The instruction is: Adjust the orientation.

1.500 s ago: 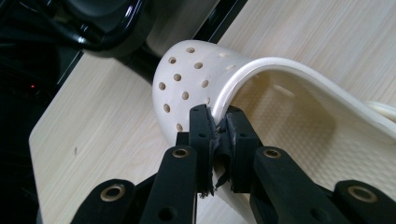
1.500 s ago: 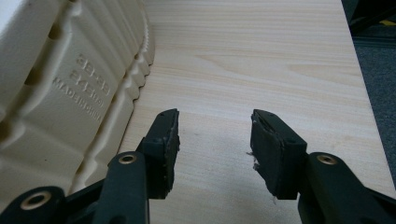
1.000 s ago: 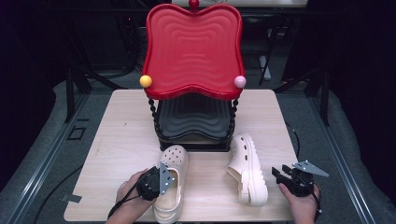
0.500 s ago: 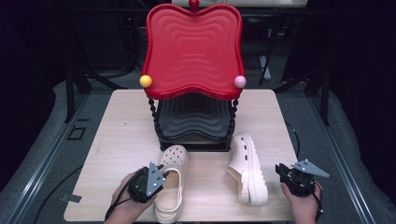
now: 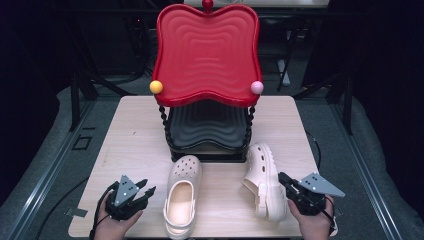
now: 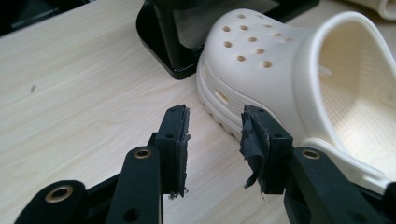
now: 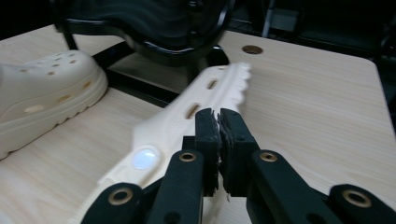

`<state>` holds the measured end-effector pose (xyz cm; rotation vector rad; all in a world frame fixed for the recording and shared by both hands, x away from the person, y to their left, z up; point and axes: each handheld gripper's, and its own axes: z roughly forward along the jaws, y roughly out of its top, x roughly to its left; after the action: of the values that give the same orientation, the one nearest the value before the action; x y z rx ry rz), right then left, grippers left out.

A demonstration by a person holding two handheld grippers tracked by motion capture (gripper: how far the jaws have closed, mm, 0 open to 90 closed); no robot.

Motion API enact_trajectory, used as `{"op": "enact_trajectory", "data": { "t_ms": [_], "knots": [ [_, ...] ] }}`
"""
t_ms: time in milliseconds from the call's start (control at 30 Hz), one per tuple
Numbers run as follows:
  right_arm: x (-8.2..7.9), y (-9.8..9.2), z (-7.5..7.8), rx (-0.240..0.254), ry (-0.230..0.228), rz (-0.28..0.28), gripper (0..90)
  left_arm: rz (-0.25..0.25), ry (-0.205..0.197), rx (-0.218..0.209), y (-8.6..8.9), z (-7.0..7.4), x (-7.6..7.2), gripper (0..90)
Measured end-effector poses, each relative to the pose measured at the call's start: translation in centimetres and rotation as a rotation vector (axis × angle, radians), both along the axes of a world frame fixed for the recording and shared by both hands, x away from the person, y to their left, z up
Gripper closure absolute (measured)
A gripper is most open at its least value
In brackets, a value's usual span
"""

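Two cream clogs lie in front of a red-and-black rack. The left clog [image 5: 182, 200] [image 6: 280, 56] stands upright with its toe toward the rack. The right clog [image 5: 262, 175] [image 7: 187, 112] lies on its side. My left gripper [image 5: 148, 186] [image 6: 215, 116] sits just left of the upright clog; its jaws have just been opening and stand open with nothing between them. My right gripper [image 5: 282, 177] [image 7: 219, 114] is by the heel of the tipped clog. Its jaws have just been closing and are shut, torn pads together, with nothing between them.
The rack has a red wavy top tray [image 5: 207, 50] and a black lower tray [image 5: 207, 125], and its base stands mid-table right behind the clogs. The wooden table [image 5: 135, 135] has bare room at left and right. Dark floor surrounds it.
My left gripper has come off the upright clog's rim, drawn away to the left and opened. My right gripper has closed its jaws and shifted slightly toward the tipped clog. Both clogs stay put.
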<state>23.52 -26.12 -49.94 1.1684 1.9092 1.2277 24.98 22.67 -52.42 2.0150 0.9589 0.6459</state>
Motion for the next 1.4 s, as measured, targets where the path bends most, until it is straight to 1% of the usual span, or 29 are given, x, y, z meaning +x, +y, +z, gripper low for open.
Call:
{"op": "enact_trajectory", "data": {
  "t_ms": [67,133,233,300,400,500,567,600,633,700,833,900,933,1000,1033,1067,1100,1133,1167,1200,1267,1333,1400],
  "knots": [
    [0.0,0.7,-0.2,-0.031,0.010,0.021,87.4,0.014,0.022,-0.014,0.4,-0.4,0.3,60.7],
    [0.2,1.2,-0.5,-0.056,0.025,0.042,87.1,0.024,0.033,-0.033,0.6,-0.6,0.5,60.5],
    [0.4,1.7,-1.0,-0.084,0.054,0.050,86.2,0.034,0.039,-0.062,0.9,-0.7,0.7,59.6],
    [0.5,1.8,-1.4,-0.104,0.059,0.050,88.1,0.040,0.041,-0.070,1.1,-0.8,0.7,59.6],
    [0.6,1.7,-1.4,-0.107,0.059,0.045,89.9,0.042,0.041,-0.071,1.3,-0.8,0.7,59.7],
    [0.6,1.5,-1.4,-0.082,0.059,0.036,90.0,0.047,0.039,-0.070,1.4,-0.9,0.7,59.7],
    [0.6,1.3,-1.3,-0.091,0.063,0.033,90.0,0.048,0.045,-0.067,1.3,-1.0,0.8,59.8],
    [0.6,1.1,-1.3,-0.085,0.062,0.030,90.0,0.045,0.047,-0.066,1.3,-1.0,0.8,60.0],
    [0.6,0.7,-1.3,-0.073,0.058,0.015,90.0,0.044,0.045,-0.065,1.3,-1.1,0.8,60.0],
    [0.6,0.3,-1.3,-0.070,0.055,0.008,90.0,0.038,0.042,-0.060,1.2,-1.0,0.7,60.0],
    [0.6,-1.5,-1.5,-0.036,0.048,-0.053,90.0,0.034,0.041,-0.055,1.0,-1.2,0.7,59.9],
    [0.7,-2.8,-1.7,-0.017,0.055,-0.096,90.0,0.033,0.046,-0.056,1.0,-1.2,0.8,59.9],
    [0.9,-3.6,-2.0,-0.006,0.067,-0.125,90.0,0.033,0.045,-0.056,1.0,-1.2,0.8,59.9],
    [1.1,-4.7,-2.5,0.009,0.091,-0.163,90.0,0.032,0.045,-0.056,0.9,-1.2,0.8,59.9],
    [1.3,-5.4,-2.8,0.015,0.111,-0.179,90.0,0.035,0.045,-0.057,0.9,-1.2,0.8,59.9],
    [1.5,-6.1,-3.2,0.034,0.135,-0.196,90.0,0.035,0.045,-0.057,0.9,-1.2,0.8,60.0],
    [1.6,-6.6,-3.4,0.042,0.150,-0.200,90.0,0.036,0.043,-0.060,0.9,-1.2,0.8,60.0],
    [1.8,-7.0,-3.7,0.071,0.161,-0.204,90.0,0.034,0.043,-0.057,0.9,-1.2,0.8,60.0],
    [2.0,-7.8,-4.1,0.093,0.195,-0.219,90.0,0.034,0.043,-0.056,0.9,-1.2,0.8,60.2],
    [2.0,-7.8,-4.1,0.093,0.195,-0.219,90.0,0.033,0.044,-0.055,0.8,-1.2,0.8,60.2],
    [2.2,-8.2,-4.5,0.134,0.208,-0.225,90.0,0.032,0.044,-0.053,0.8,-1.2,0.8,60.2],
    [2.3,-8.4,-4.7,0.137,0.215,-0.236,90.0,0.032,0.043,-0.053,0.8,-1.2,0.8,60.3],
    [2.4,-8.7,-5.0,0.125,0.230,-0.247,90.0,0.036,0.043,-0.051,0.8,-1.3,0.8,60.3]
  ]
}}
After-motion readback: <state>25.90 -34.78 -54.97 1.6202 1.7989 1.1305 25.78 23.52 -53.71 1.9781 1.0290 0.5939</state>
